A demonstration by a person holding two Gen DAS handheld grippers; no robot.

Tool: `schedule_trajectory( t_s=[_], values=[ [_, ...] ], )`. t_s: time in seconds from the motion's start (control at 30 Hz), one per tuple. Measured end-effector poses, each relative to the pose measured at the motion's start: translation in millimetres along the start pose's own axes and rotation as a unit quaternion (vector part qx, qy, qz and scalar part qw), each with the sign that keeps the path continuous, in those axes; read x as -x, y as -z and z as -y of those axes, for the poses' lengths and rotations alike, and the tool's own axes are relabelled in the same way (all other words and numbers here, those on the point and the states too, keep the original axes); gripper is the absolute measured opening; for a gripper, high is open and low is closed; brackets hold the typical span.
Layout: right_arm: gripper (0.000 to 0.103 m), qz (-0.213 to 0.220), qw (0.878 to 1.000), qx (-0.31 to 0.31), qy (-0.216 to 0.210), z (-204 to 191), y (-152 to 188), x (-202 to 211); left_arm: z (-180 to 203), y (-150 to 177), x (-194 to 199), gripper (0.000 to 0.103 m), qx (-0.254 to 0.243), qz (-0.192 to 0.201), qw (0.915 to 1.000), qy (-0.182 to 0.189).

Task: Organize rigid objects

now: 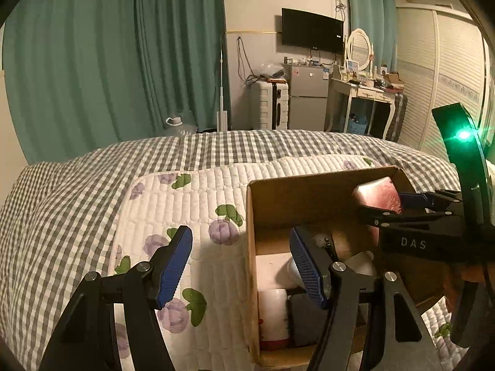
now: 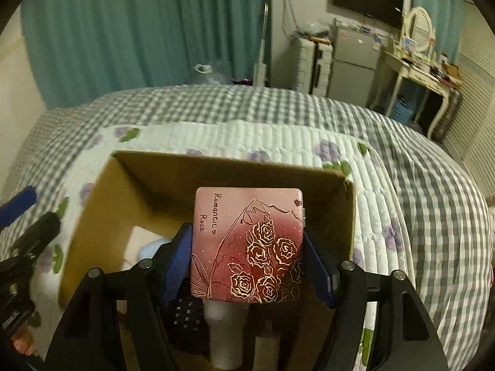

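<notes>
- Left wrist view: we find the left gripper (image 1: 244, 266) with fingers spread and empty, straddling the near-left wall of the open brown cardboard box (image 1: 252, 216) on the floral quilted mat (image 1: 185, 198). A white cylindrical bottle (image 1: 273, 312) lies inside.
- Right wrist view: we find the right gripper (image 2: 247, 262) clamped on the square pink rose-printed case (image 2: 247, 244), held above the box interior.

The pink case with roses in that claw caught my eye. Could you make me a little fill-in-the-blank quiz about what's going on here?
1. The right claw grips a pink case lettered "Romantic ____".
2. The case hangs over an open ____ box.
3. The left claw is open and holds ____.
4. The box sits on a white mat printed with purple ____.

Missing words: Rose; cardboard; nothing; flowers
</notes>
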State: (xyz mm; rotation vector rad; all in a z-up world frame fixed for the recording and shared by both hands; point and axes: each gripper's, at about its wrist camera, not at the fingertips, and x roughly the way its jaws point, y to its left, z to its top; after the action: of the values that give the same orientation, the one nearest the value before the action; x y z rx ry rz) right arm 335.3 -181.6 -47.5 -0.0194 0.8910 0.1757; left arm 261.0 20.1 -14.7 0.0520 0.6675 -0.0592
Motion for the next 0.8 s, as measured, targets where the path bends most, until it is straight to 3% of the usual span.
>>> schedule_trajectory(
  t_s=[0.13,0.27,0.57,0.73,0.77,0.8],
  values=[
    [0.076,0.022,1.000,-0.005,0.004,0.4,1.1,18.3,-0.6,2.2,2.4,0.068,0.003,-0.003,1.0000,0.004],
    [0.076,0.058,0.998,-0.004,0.011,-2.3,-2.8,67.4,3.5,-5.9,27.9,0.068,0.005,0.010,0.9999,0.007],
    [0.080,0.158,0.987,0.001,0.035,-10.7,0.3,234.2,17.4,-39.0,152.0,0.068,-0.009,0.096,0.9952,0.015],
    [0.085,0.206,0.977,-0.007,0.051,-18.0,33.7,306.6,15.4,-33.9,214.6,0.068,-0.015,0.141,0.9897,0.017],
    [0.086,0.214,0.976,-0.008,0.051,-20.6,43.5,315.7,14.1,-27.3,227.4,0.070,-0.016,0.155,0.9877,0.018],
    [0.089,0.224,0.973,-0.008,0.049,-23.8,55.2,324.2,13.4,-20.8,235.4,0.080,-0.017,0.162,0.9864,0.021]
  ],
)
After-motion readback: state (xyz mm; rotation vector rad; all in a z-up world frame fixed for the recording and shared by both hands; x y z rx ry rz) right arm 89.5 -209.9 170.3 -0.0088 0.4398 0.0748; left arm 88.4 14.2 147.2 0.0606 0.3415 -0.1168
